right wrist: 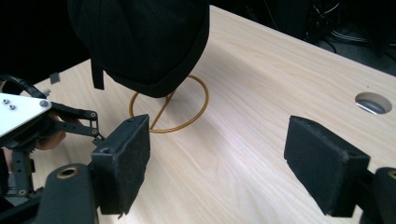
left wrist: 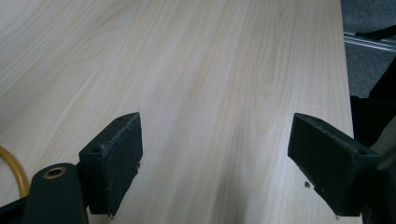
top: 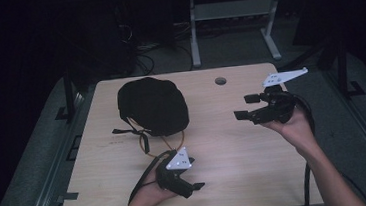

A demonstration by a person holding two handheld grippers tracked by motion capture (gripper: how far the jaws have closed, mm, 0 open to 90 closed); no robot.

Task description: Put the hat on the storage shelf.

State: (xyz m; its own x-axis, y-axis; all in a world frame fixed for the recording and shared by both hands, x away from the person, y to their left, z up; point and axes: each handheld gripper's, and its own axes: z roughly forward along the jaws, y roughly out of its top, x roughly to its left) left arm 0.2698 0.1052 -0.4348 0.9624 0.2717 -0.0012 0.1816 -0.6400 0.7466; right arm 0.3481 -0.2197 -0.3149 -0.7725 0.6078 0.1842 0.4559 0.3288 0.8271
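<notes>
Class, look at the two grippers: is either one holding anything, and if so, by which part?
Nothing is held. The left gripper and the right gripper both have jaws wide apart over bare table. The black cap sits untouched on its wire stand.

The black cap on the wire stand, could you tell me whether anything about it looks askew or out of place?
Nothing stands out. The black cap sits squarely on its gold wire stand, whose ring base lies flat on the table. A strap hangs from the cap's edge. Both the left gripper and right gripper are open and apart from it.

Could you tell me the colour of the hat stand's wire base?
Golden yellow, clearest in the right gripper view.
</notes>
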